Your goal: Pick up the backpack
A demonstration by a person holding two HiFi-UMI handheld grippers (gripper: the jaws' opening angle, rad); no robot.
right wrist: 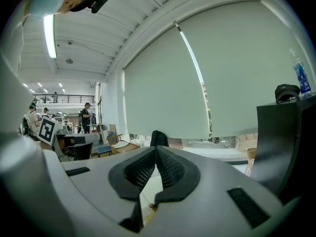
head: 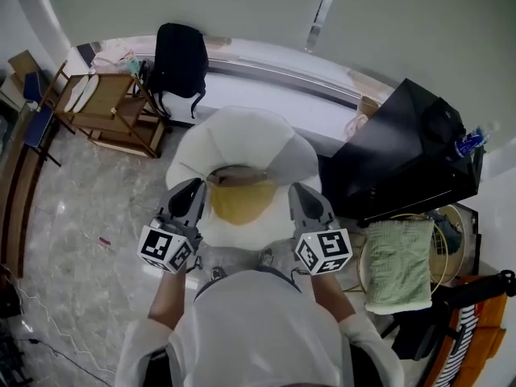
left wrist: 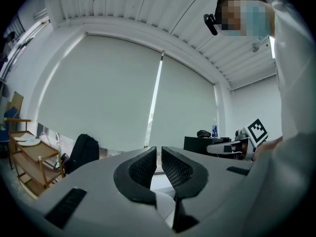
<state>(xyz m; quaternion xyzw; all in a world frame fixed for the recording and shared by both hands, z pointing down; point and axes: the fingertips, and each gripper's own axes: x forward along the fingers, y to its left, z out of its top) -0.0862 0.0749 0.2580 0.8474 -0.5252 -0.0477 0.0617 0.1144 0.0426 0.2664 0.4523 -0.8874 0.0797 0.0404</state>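
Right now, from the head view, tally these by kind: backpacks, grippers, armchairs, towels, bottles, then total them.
Black backpack: 1
Left gripper and right gripper: 2
White armchair: 1
Green towel: 1
Water bottle: 1
Total: 6

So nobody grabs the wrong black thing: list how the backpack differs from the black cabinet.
The backpack is soft and rounded, with dangling straps; the cabinet is boxy and flat-topped. The backpack is the smaller one and stands upright at the window ledge beside the wooden rack; the cabinet stands at the right. The cabinet carries a blue bottle; nothing sits on the backpack. Both are black.
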